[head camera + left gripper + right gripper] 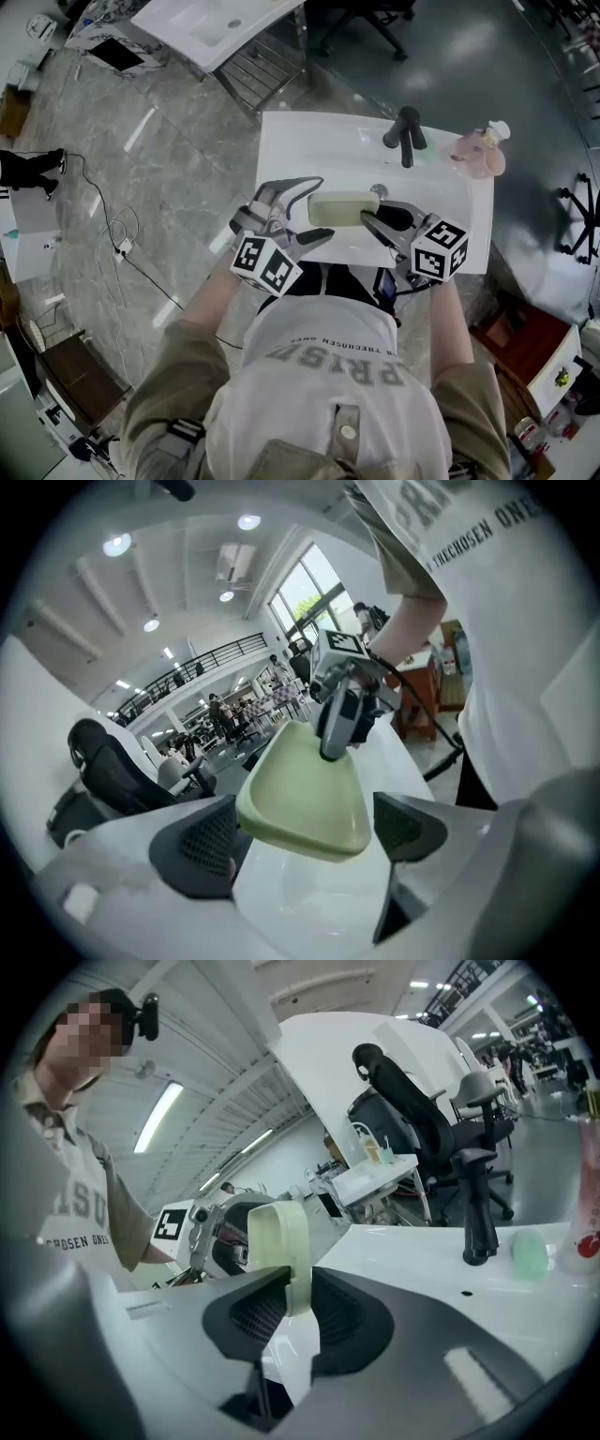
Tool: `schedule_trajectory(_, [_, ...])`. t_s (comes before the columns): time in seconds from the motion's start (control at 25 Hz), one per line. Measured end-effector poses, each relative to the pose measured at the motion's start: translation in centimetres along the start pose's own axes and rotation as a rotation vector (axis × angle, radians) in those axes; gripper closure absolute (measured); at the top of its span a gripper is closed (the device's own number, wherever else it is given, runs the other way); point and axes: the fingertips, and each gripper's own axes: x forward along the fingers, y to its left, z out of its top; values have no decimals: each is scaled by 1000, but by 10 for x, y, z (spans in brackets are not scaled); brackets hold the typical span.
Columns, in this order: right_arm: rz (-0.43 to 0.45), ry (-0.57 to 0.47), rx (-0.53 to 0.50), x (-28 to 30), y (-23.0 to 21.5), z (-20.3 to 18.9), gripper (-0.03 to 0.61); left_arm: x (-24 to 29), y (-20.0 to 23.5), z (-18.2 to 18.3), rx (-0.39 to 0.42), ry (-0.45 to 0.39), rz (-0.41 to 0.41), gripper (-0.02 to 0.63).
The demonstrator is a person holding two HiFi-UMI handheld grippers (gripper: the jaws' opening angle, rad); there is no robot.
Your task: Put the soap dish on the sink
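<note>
A pale green soap dish (pixel 342 208) hangs over the basin of the white sink (pixel 300 141), lying left to right between my two grippers. My right gripper (pixel 373 211) is shut on the dish's right rim; in the right gripper view the rim (pixel 279 1241) stands edge-up between the pads. My left gripper (pixel 322 208) is open wide around the dish's left end. In the left gripper view the dish (pixel 305 789) lies close to the left pad (pixel 202 846) and clear of the right one. The right gripper (pixel 342 705) shows at its far end.
A black tap (pixel 405 131) stands at the back of the sink, with a pink pump bottle (pixel 480 152) at the back right corner. Another white sink top (pixel 206 28) on a rack stands beyond. Cables (pixel 117 246) lie on the floor to the left.
</note>
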Motion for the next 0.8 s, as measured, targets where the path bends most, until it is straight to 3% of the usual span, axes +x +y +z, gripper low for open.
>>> schedule_trajectory(0.28, [38,60,163,8,-5,-7,503,4,2,-15,86,68,71,147])
schedule_trajectory(0.56, [20,145,263,18,-10,-17,503,9,-3,-28,138,104,37,149])
schedule_trajectory(0.8, [2,164,297,24,-18,-18,503,16,-3,-40,64,114,-21,149])
